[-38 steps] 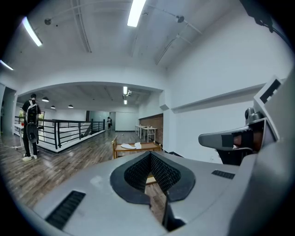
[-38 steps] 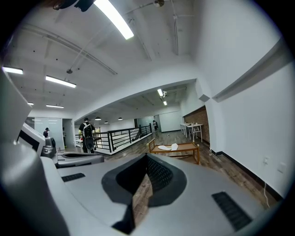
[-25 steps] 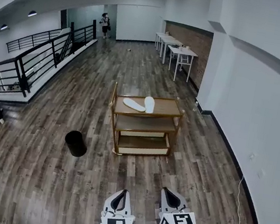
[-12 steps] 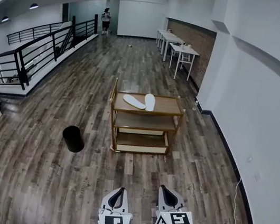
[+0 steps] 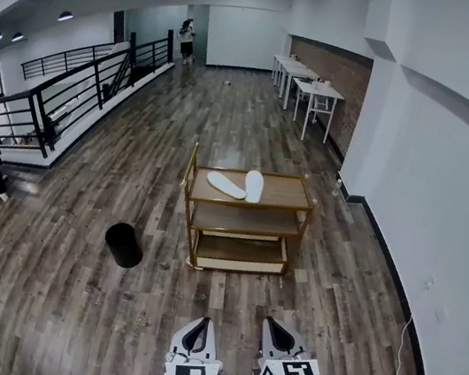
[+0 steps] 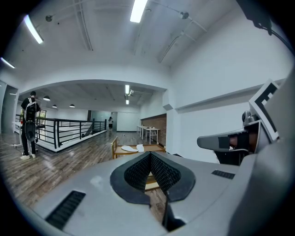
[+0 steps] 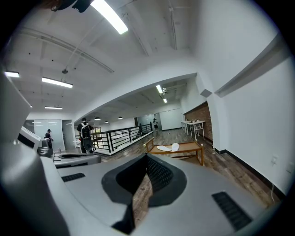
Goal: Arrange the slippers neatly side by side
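My left gripper (image 5: 202, 325) and right gripper (image 5: 275, 324), lower centre, sit clenched empty; mid-frame, white slippers (image 5: 226, 185) lie splayed atop the wooden cart (image 5: 286, 193), black bin (image 5: 124, 244) at its left.

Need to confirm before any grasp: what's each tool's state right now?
Left tool: closed, holding nothing.
Right tool: closed, holding nothing.

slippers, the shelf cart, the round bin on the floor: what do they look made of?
Slippers: white, matte, flat; likely foam or fabric, too small to settle.
Shelf cart: wood by the look, with warm brown boards and posts and a slight sheen.
Bin: black, smooth, plain wall; probably plastic, though metal is not ruled out.
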Motion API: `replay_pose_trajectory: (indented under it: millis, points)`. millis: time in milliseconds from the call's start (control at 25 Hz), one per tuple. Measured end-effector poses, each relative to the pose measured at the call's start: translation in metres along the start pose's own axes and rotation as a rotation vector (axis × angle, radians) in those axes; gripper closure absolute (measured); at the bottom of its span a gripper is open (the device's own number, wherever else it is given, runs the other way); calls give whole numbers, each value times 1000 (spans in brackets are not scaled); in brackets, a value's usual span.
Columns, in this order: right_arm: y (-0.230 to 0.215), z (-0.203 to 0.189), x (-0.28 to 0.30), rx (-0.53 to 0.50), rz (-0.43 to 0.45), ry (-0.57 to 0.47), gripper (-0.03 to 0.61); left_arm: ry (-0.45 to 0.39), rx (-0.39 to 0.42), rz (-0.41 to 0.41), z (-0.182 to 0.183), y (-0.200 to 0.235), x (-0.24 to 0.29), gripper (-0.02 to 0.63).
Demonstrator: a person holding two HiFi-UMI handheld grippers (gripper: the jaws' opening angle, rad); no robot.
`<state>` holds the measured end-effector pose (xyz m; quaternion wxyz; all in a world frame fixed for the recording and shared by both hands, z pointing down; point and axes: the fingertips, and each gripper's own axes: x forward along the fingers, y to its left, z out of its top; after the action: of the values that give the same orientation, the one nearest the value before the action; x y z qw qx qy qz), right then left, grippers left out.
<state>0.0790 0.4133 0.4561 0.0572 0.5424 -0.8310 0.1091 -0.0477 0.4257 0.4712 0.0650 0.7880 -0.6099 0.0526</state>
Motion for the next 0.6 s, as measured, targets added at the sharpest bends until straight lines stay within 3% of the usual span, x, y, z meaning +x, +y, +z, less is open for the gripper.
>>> replay_pose_trajectory:
  millis: [600]
  points:
    - [-59, 6, 48, 27, 42, 34, 580, 7, -1, 83, 6, -11, 66, 612]
